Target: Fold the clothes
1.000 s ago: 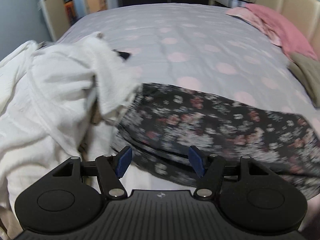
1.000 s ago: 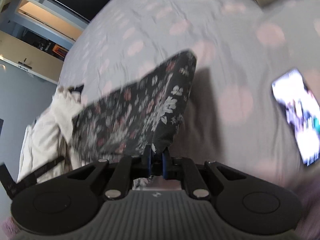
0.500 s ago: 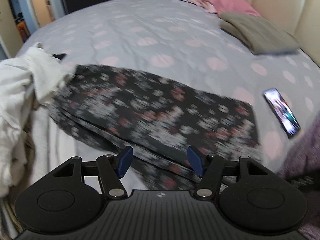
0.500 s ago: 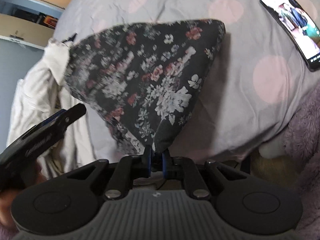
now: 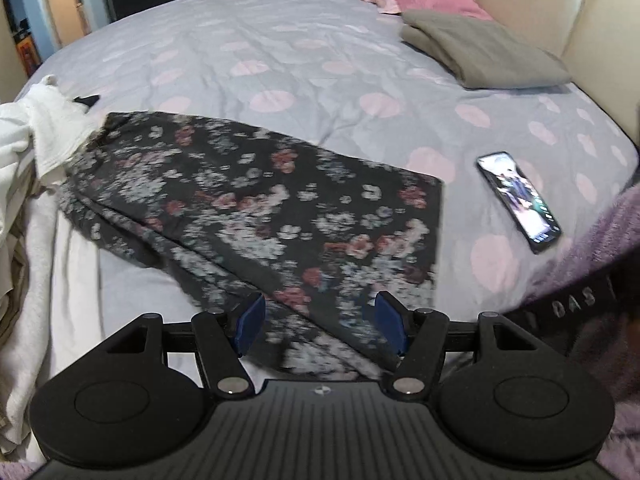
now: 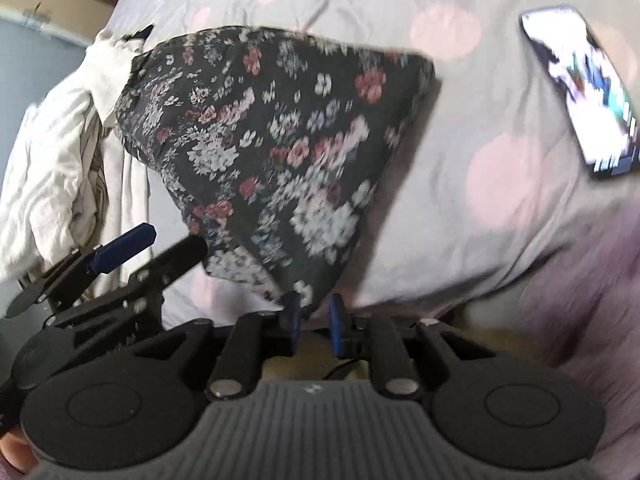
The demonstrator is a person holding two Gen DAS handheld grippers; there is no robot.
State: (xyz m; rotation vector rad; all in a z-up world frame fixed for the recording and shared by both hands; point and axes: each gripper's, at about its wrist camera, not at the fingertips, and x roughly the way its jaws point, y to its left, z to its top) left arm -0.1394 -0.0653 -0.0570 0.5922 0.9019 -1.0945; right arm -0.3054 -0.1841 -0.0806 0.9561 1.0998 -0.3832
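Floral garment [image 5: 256, 208] is being spread across frame centre on the bedspread [image 5: 304, 64] | right gripper [image 6: 314, 322] is being kept narrowly parted around its corner | left gripper [image 5: 320, 324] is being held wide, nothing gripped | phone [image 5: 518, 200] lying at right.

Lighting: dim, soft indoor light, no hard glare. Shadow: a soft one on the bed [image 6: 420, 168] beside the floral garment [image 6: 272, 148]. Blur: motion smear across the garment's print in both views; phone [image 6: 584, 92] screen overexposed and smeared. Distortion: strong fisheye curvature, dark vignetted corners.
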